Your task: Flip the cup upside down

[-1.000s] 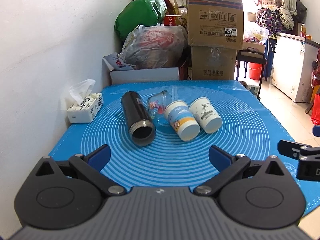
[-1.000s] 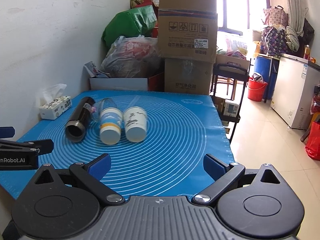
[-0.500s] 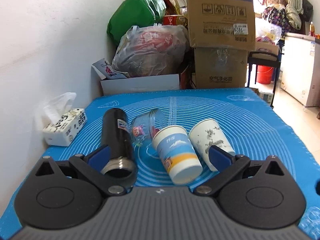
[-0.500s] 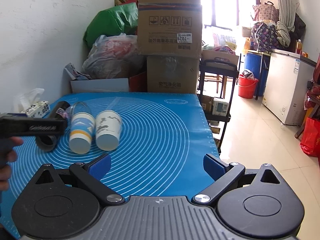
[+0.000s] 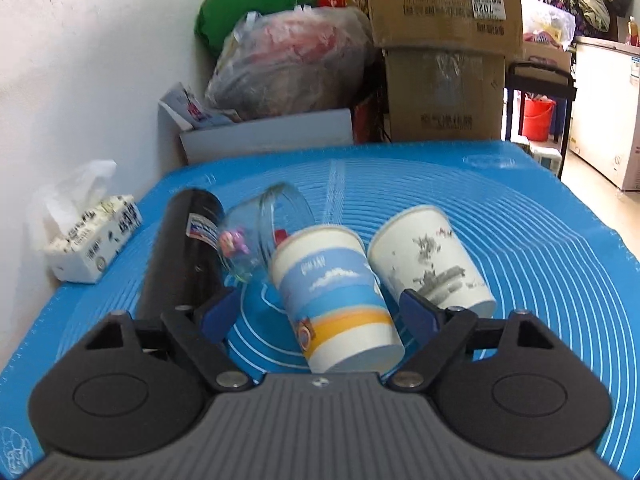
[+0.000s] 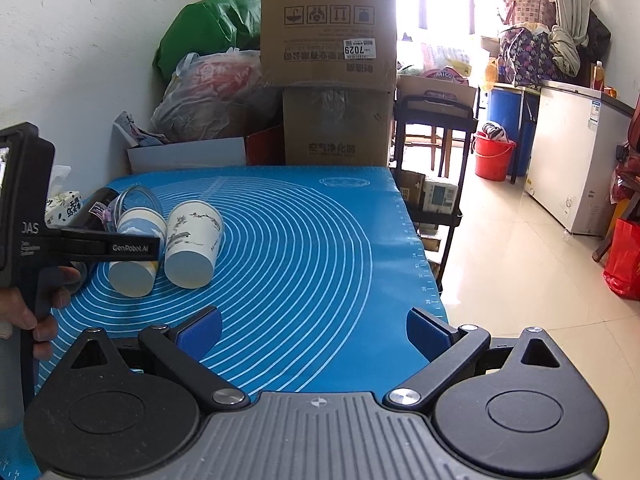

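Note:
Several cups lie on their sides on the blue mat (image 5: 540,240): a black flask (image 5: 180,256), a clear glass jar (image 5: 260,236), a blue-and-orange paper cup (image 5: 336,300) and a white paper cup with ink drawing (image 5: 432,264). My left gripper (image 5: 320,312) is open, its blue pads on either side of the blue-and-orange cup, apart from it. In the right wrist view the same cup (image 6: 134,256) and the white cup (image 6: 194,240) lie at left, with the left gripper's finger across them. My right gripper (image 6: 314,332) is open and empty over the mat's near right part.
A tissue box (image 5: 92,236) sits at the mat's left edge by the wall. Cardboard boxes (image 6: 332,80) and plastic bags (image 5: 288,64) stand behind the table. The table's right edge (image 6: 420,248) drops to the tiled floor; a black cart (image 6: 436,152) stands beside it.
My left gripper has moved forward and down until its pads flank the blue-and-orange cup. My right gripper has drifted slightly; it stays open and empty.

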Available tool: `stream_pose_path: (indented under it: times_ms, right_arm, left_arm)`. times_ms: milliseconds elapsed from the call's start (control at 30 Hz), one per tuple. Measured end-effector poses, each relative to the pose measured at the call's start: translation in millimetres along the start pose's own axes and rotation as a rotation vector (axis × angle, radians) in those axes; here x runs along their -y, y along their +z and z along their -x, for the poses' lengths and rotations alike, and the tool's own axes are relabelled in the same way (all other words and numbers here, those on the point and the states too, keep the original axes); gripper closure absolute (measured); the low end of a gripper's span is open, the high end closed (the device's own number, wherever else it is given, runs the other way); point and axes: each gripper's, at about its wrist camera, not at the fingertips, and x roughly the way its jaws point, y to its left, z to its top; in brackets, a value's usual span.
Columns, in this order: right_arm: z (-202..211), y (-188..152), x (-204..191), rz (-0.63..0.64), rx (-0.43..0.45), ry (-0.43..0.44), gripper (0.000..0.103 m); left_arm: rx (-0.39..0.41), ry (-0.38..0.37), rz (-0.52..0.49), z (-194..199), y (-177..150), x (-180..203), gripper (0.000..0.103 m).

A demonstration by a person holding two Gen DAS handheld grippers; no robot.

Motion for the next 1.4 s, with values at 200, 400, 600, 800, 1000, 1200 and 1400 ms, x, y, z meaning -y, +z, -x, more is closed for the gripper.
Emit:
stream_pose_path:
  times_ms: [200,400,600,800,1000,1200,1400]
  right_arm:
    - [-2.6,-0.7,0.6,-0.003,0.001,0.003,0.003]
    - [-2.9,-1.0,1.1,-0.008,-0.002,0.005,0.002]
    - [-2.4,-0.2,0.7,-0.009,-0.004,0.006,0.003]
    - [6.5,2.9,-4.0,0.000,0.004,0.009,0.003]
    - [20.9,4.1,-6.4,-0.005,0.007,0.005,0.003]
    - [34.9,1.5,-13.6,0.004,0.007,0.007,0.003]
    - [39.3,-5.8,-20.2,0.013,-0.018,0.004,0.003]
  left_arm:
    - [-0.018,-0.030,0.008,-5.6,-2.0,-2.2,0.033]
    - [-0.019,-0.043,0.020,-1.4,-1.5,-4.9,0.047]
    - [0.004,-0.046,0.031,12.1,-1.3,-12.6,0.049]
    - [0.025,-0.089,0.025,47.4,-6.9,-15.8,0.049]
    - [0.053,-0.143,0.016,92.8,-21.7,-18.1,0.049]
    - [0.044,-0.212,-0.003,118.1,-37.8,-13.3,0.049]
    - [-0.030,-0.229,-0.018,111.6,-59.1,-5.7,0.049]
